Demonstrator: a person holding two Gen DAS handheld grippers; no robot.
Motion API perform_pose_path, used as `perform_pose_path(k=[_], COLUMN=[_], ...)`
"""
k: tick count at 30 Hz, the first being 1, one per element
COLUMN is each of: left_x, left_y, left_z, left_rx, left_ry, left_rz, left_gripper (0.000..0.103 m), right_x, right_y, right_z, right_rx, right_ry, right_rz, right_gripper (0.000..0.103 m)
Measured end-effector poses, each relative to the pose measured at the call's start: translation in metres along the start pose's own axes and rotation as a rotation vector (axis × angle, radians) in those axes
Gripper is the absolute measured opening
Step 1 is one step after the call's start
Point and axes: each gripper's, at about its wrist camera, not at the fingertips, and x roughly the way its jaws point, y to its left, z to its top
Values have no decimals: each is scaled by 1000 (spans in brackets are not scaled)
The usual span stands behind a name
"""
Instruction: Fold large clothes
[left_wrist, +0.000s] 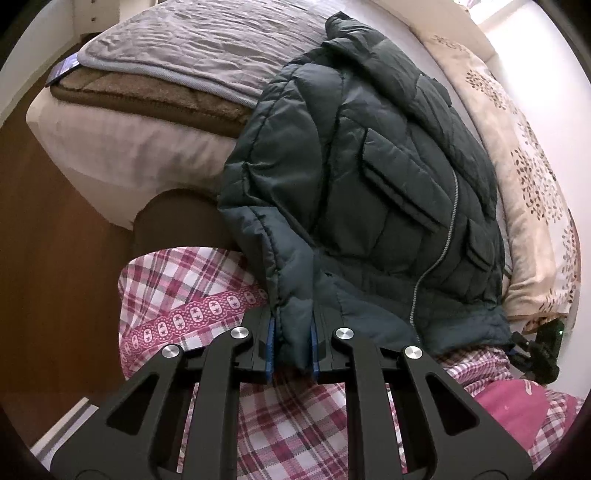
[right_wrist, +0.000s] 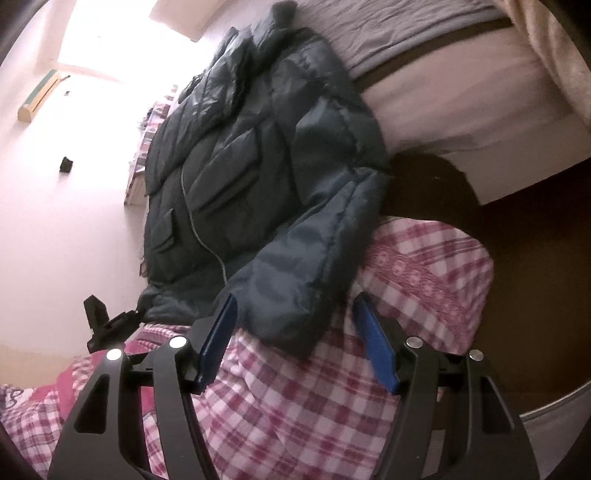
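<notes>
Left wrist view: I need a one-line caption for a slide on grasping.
Left gripper shut on the cuff of a dark puffer jacket lying on a plaid bedsheet.

Bed (left_wrist: 92, 136): pale mattress side, ahead of the tongs.
Checked sheet (left_wrist: 295, 413): red and white, directly beneath the tongs.
Puffer jacket (left_wrist: 369, 177): dark, spread on the bed ahead.
Grey blanket (left_wrist: 192, 48): beyond the jacket.
Patterned pillow (left_wrist: 532, 206): beside the jacket.
</notes>
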Motion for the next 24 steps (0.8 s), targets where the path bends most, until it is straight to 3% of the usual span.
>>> perform_pose_path(k=[3, 6, 8, 10, 16, 24], left_x=[2, 1, -3, -12, -54, -139], left_y=[5, 7, 5, 3, -15, -46], left_z=[-1, -1, 0, 2, 22, 39], left_rx=[-18, -25, -15, -4, 31, 139], left_ry=[2, -7, -28, -64, -217, -454], left_rz=[-18, -34, -40, -58, -123, -233], left_gripper=[13, 12, 11, 10, 9, 9], right_x=[6, 9, 9, 7, -23, -90], right_y=[3, 0, -4, -3, 30, 76], right_z=[3, 7, 9, 11, 21, 31], right_rx=[-4, 23, 46, 44, -66, -140], right_ry=[-8, -18, -35, -50, -145, -355], right_rz=[20, 20, 26, 25, 67, 271], right_gripper=[64, 45, 25, 17, 14, 14])
